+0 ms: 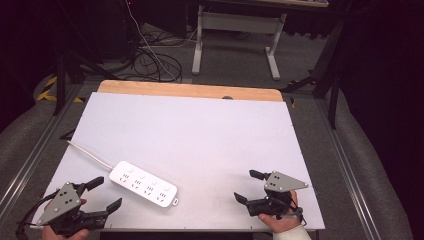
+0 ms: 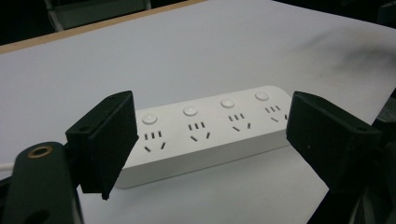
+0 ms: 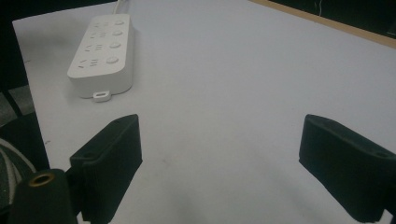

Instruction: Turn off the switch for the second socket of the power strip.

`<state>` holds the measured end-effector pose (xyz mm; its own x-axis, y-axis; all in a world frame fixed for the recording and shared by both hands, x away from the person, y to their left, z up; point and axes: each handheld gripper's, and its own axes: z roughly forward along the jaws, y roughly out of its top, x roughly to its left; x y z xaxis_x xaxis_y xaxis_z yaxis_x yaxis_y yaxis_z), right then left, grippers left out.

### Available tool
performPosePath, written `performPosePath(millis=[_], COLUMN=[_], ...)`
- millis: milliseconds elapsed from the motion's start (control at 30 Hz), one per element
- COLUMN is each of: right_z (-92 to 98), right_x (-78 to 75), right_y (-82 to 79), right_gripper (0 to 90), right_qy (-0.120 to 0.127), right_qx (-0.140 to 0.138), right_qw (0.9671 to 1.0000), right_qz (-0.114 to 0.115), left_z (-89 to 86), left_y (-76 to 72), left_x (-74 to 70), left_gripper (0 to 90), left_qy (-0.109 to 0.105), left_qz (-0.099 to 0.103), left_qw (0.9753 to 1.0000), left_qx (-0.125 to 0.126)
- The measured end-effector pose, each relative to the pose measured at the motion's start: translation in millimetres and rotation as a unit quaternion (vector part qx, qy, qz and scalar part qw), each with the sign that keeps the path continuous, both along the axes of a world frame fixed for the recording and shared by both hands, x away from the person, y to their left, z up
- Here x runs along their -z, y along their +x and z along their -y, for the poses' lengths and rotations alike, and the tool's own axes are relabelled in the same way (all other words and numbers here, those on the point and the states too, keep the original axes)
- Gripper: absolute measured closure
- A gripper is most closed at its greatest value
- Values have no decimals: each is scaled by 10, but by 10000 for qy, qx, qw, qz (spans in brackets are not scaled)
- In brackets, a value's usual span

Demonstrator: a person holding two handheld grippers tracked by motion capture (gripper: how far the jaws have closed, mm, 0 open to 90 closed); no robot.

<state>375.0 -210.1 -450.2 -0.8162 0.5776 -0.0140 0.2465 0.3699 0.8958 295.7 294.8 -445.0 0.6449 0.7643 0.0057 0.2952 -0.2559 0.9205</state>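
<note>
- Power strip [image 1: 143, 184], white, lies flat on the near-left part of the table, set at a slant, its four sockets and four round buttons facing up.
- Its thin white cord [image 1: 90, 155] runs off the far-left end toward the table's left edge; the other end carries a small hanging tab [image 3: 101, 95].
- My judgement on handling: a rigid plastic bar, fairly light, smooth-skinned and so apt to slip or swivel under a pinch; the trailing cord may drag and turn it.
- Best hold, I think, is across the narrow width near the middle, jaws on the two long side walls, not on the buttons or the thin tab.
- Left gripper [image 1: 100, 194] sits at the near-left corner, jaws spread wide, holding nothing; in the left gripper view the strip lies just beyond the jaw tips, framed in the gap and untouched.
- Right gripper [image 1: 249, 186] rests at the near-right, well apart from the strip, jaws likewise spread wide on nothing, pointing left toward the tab end.
- White table top [image 1: 200, 135] is otherwise bare; a wooden strip [image 1: 190, 90] edges its far side, with grey carpet and loose cables [image 1: 155, 60] beyond.
</note>
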Motion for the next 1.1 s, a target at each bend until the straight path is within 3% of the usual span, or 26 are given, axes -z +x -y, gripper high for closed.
performPosePath(millis=[300, 467, 767, 1100], right_z=[5, 1, 12, 14], right_x=[16, 38, 27, 37], right_y=[8, 29, 19, 26], right_gripper=[147, 147, 146, 156], right_qy=[-31, -103, -69, -91], right_qx=[23, 22, -1, 30], right_qw=[10000, 9998, 9999, 9999], right_qz=[-31, -154, -98, -116], left_z=[13, -14, -3, 36], left_y=[-15, -22, -42, -16], left_x=[-13, -34, -56, -84], left_gripper=[188, 188, 192, 209], left_qy=[208, 8, 227, 187], left_qz=[117, 94, 184, 114], left_qw=[9997, 9997, 9995, 9997], left_qx=[-86, -204, -154, -118])
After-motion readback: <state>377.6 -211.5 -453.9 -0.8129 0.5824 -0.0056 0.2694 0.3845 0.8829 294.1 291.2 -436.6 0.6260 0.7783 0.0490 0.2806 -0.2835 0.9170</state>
